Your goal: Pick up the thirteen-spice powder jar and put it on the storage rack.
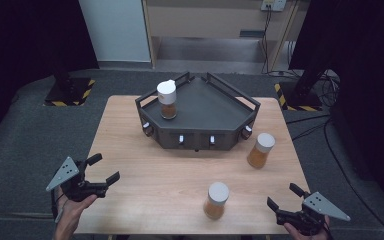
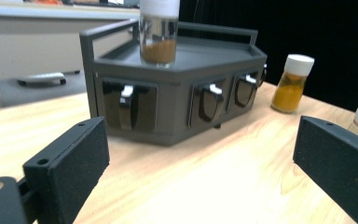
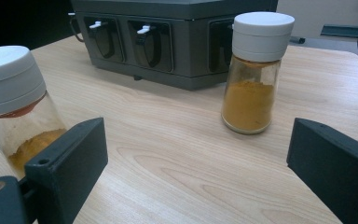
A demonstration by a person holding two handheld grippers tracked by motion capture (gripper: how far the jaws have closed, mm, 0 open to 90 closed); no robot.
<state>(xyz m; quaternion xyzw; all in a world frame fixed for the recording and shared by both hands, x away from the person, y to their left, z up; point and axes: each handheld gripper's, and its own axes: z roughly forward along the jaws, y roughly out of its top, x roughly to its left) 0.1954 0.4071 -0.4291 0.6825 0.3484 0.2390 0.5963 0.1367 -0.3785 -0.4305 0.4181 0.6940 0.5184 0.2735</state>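
**Both tongs released, spice jars on bench and rack**

Left tongs (image 1: 104, 169), lower left of the high view: jaws spread, nothing between them. Right tongs (image 1: 285, 196), lower right: jaws spread, empty. Nearest spice jar (image 1: 216, 200) stands upright at lower centre of the bench (image 1: 145, 170), left of the right tongs. Second jar (image 1: 260, 150) stands right of centre, just beside the dark rack (image 1: 205, 107). Third jar (image 1: 167, 99) stands on the rack's top.

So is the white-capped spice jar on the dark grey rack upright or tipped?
Upright: the white-capped glass spice jar stands on its base on the dark grey rack, cap on top.
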